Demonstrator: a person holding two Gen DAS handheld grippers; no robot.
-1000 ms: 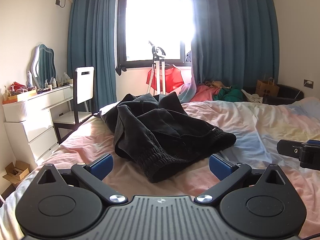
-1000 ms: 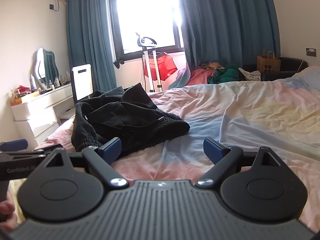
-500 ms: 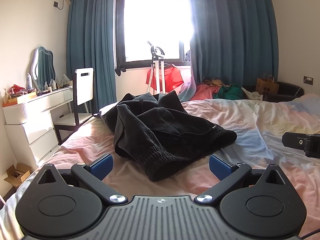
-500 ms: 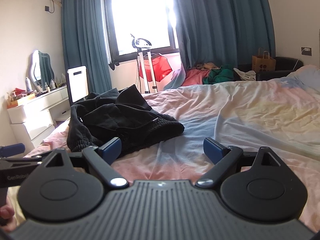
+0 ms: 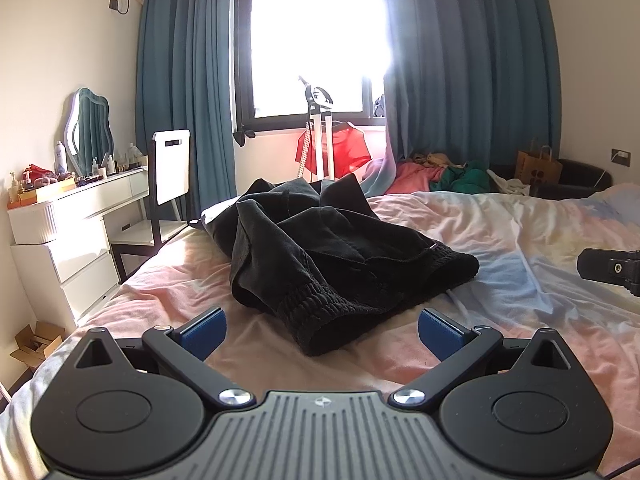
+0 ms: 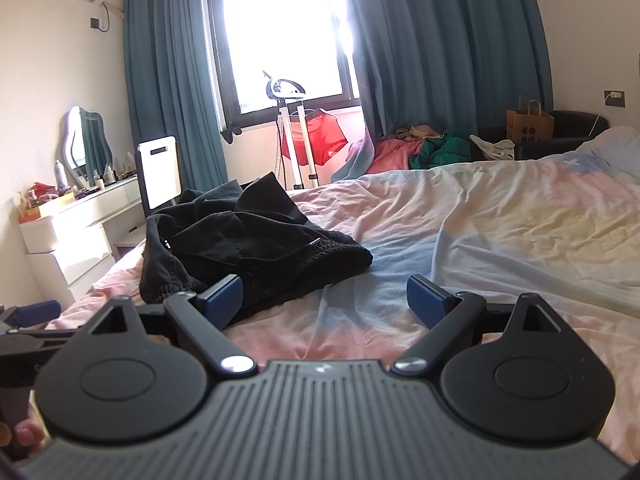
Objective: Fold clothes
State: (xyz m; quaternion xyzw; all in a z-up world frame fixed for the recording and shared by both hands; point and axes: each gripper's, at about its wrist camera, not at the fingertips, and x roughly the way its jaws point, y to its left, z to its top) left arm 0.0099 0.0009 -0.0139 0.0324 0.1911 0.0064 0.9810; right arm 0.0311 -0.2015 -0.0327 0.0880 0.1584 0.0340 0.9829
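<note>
A crumpled black garment (image 5: pixel 332 256) lies in a heap at the centre of the left wrist view, on a bed (image 5: pixel 520 248) with a pastel sheet. The left gripper (image 5: pixel 322 330) sits at the bottom of the frame, jaws spread wide and empty, just short of the garment's ribbed hem. The right gripper (image 6: pixel 324 300) is likewise open and empty, the garment at centre left of its view.

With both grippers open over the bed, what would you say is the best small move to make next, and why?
Probably ease the left gripper forward onto the ribbed hem of the crumpled black garment. It lies bunched and unfolded on the bed sheet, that hem sits just ahead between the open fingers, and the right gripper points past the garment's edge.
</note>
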